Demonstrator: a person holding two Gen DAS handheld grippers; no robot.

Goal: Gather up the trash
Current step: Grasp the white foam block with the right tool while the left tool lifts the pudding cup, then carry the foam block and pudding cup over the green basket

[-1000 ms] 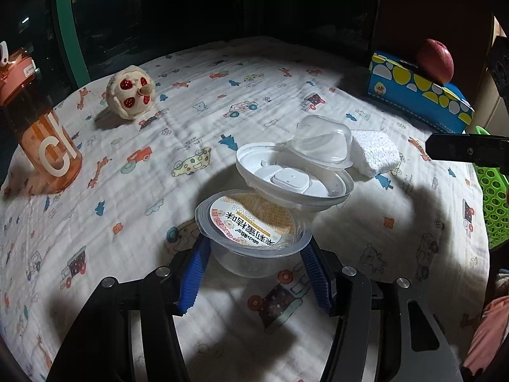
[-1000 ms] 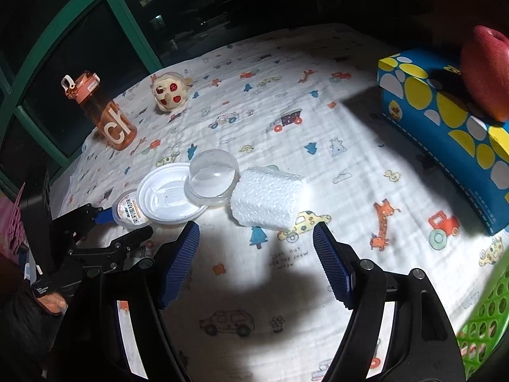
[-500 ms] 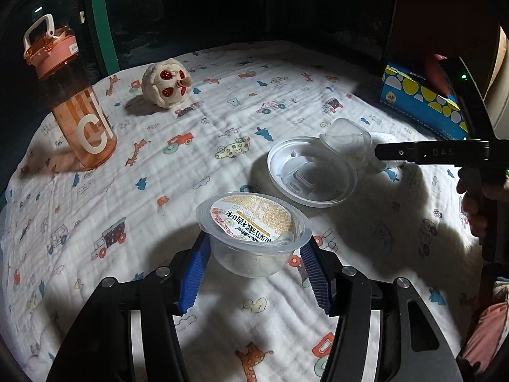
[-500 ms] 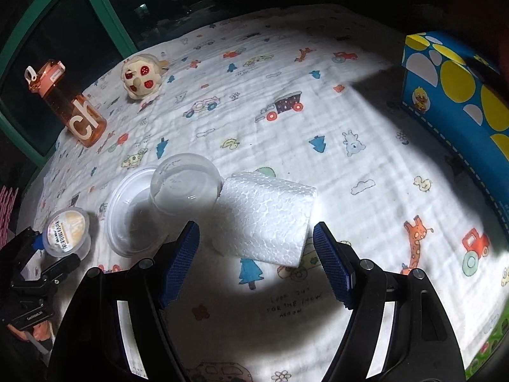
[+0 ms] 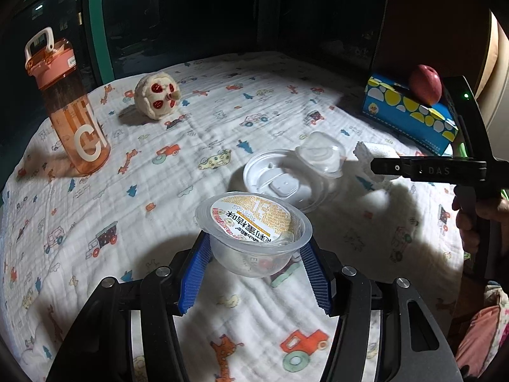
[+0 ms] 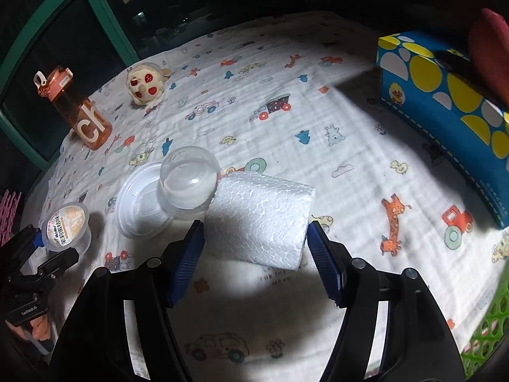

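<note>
Closing around the foam block (image 6: 259, 219), the right tongs (image 6: 254, 245) straddle it, pads not yet pressing; the left tongs (image 5: 254, 269) clamp the jelly cup (image 5: 254, 232).

White cloth (image 6: 286, 73) printed with orange, blue and green cartoon vehicles and animals. At ten o'clock, an orange bottle (image 6: 76, 111) with white lettering. At two o'clock, a blue box (image 6: 445, 102) with yellow and white dots, bearing something red, perhaps an apple (image 5: 424, 83).

A home at night: ahead of the grippers spreads a child's cartoon-print blanket (image 6: 286, 73), a plush toy (image 6: 144, 86) and orange water bottle (image 6: 74, 108) at its far left edge, dark green-framed windows (image 6: 105, 12) behind.
</note>
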